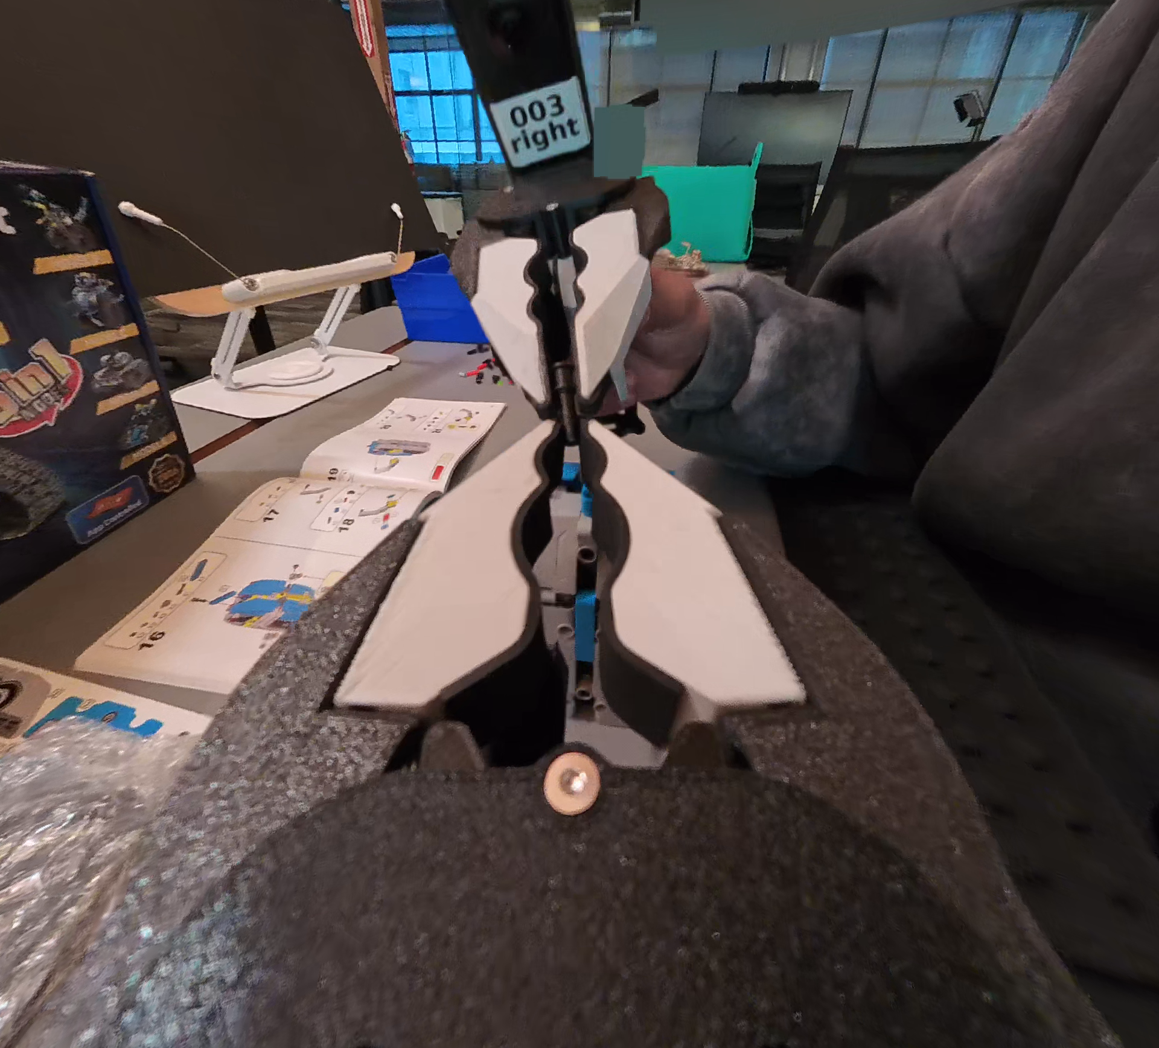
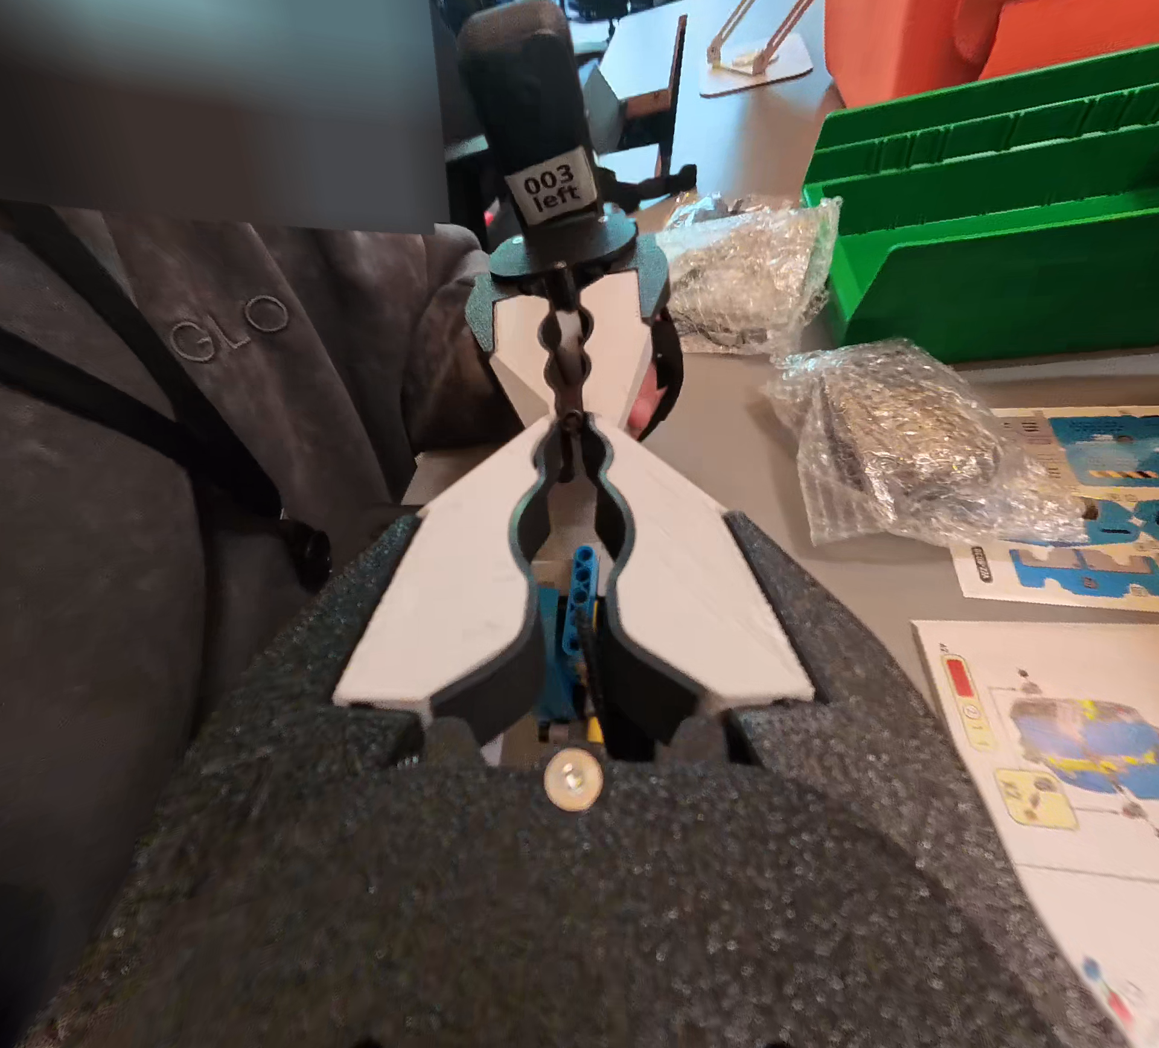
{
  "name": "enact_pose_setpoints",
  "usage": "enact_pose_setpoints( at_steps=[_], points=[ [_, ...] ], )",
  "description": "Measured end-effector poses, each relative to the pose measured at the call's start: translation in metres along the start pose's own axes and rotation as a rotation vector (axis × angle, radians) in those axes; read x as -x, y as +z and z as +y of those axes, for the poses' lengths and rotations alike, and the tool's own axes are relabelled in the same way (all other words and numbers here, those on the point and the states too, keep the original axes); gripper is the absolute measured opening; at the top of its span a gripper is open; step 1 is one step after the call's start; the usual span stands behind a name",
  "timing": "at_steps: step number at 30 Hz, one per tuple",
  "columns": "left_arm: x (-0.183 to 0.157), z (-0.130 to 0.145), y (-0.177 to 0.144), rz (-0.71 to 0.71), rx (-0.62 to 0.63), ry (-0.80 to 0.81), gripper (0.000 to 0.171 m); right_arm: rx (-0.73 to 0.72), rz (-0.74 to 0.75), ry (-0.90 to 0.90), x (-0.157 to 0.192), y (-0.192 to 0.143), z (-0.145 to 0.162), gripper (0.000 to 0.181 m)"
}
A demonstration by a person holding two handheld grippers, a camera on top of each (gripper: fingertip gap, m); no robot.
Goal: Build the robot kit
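Note:
My two grippers face each other tip to tip above the grey table. My right gripper point(image 2: 569, 433) is shut on a small black pin point(image 2: 569, 456), which also shows in the left wrist view point(image 1: 566, 397). My left gripper point(image 1: 569, 433) is shut, its tips closed about the pin's other end. The right gripper point(image 1: 560, 391) shows farther off in the left wrist view, and the left gripper point(image 2: 567, 411) in the right wrist view. A blue and grey brick model point(image 1: 583, 610) point(image 2: 580, 597) lies on the table below both, seen through the gaps between the fingers.
An open instruction booklet point(image 1: 301, 547) point(image 2: 1035, 767), a toy box point(image 1: 75, 378), a white stand point(image 1: 295, 328) and a blue bin point(image 1: 433, 296) are on the table. Two bubble-wrap bags point(image 2: 878, 453), a green bin point(image 2: 1003, 215) and a sticker sheet point(image 2: 1097, 516) lie alongside. A person's grey sleeve point(image 1: 784, 365) is close. The tips of both grippers are at nearly the same place.

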State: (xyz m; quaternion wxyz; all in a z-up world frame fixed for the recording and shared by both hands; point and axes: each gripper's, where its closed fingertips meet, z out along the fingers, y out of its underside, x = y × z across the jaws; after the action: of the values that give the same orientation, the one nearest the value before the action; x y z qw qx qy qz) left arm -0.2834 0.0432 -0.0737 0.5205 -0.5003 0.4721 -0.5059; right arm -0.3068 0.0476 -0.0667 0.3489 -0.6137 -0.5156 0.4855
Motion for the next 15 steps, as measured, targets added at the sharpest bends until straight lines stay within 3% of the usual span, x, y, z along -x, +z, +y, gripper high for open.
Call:
enact_pose_setpoints(
  at_steps=[7,11,15],
  points=[
    [0.003,0.009,0.002,-0.016,0.046,0.033,0.003,0.050,0.075,-0.056,-0.004,-0.001,0.007,0.006],
    [0.004,-0.001,0.003,-0.029,-0.001,0.000,0.002,-0.076,0.078,-0.055,-0.002,0.002,-0.007,0.006],
    [0.002,0.001,0.005,-0.023,0.004,-0.015,0.003,-0.110,0.036,0.010,0.001,0.011,-0.007,0.006]
  ],
)
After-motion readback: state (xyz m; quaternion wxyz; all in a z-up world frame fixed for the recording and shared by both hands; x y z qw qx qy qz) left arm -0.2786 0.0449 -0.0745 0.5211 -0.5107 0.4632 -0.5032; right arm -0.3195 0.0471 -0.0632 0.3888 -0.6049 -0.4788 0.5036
